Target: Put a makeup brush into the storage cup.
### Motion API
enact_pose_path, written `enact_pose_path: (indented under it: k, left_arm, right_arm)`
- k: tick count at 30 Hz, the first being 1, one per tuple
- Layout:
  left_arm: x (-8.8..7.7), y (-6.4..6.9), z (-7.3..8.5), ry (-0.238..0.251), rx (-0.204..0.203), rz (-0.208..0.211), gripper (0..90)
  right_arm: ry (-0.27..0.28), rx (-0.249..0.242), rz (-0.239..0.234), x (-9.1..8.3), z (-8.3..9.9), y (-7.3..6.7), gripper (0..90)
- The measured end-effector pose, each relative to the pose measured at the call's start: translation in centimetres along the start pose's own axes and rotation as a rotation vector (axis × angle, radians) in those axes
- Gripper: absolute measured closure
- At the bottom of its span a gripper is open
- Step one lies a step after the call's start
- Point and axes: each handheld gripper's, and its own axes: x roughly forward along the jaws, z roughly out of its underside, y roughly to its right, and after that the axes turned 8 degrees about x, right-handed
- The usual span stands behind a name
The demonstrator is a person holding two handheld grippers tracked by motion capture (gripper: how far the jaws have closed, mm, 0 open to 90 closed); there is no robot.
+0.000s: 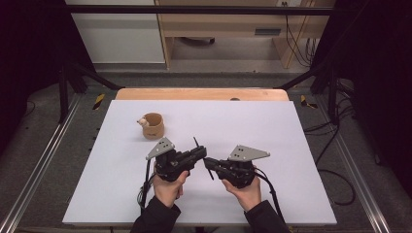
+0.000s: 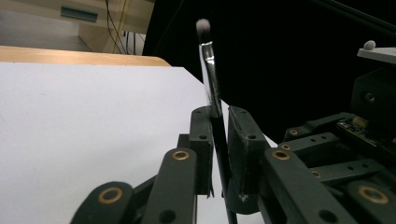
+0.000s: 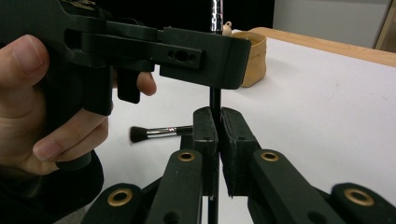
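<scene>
Brush upright between both grippers' closed jaws

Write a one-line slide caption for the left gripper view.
Left gripper clamps a slim makeup brush upright, bristle tip up, above the white table.

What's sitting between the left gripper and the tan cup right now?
Nothing: in the high view the white board is bare between the left gripper, shut on the slim brush, and the tan cup.
</scene>
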Motion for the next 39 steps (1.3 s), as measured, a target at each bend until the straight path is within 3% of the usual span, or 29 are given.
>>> enact_pose_path:
  k: [20,24,39]
  left_arm:
    - [-0.1,0.4,0.0,0.015,0.008,0.004,84.5]
    - [-0.3,0.3,-0.1,0.008,0.025,-0.011,84.5]
    - [-2.8,-1.1,-1.0,0.003,0.091,-0.067,84.4]
  right_arm:
    - [0.003,-0.004,-0.001,0.1,0.0,-0.2,85.1]
    - [0.009,0.006,-0.007,0.1,0.0,-0.1,75.3]
    - [0.039,0.024,0.120,-1.5,0.0,1.6,50.2]
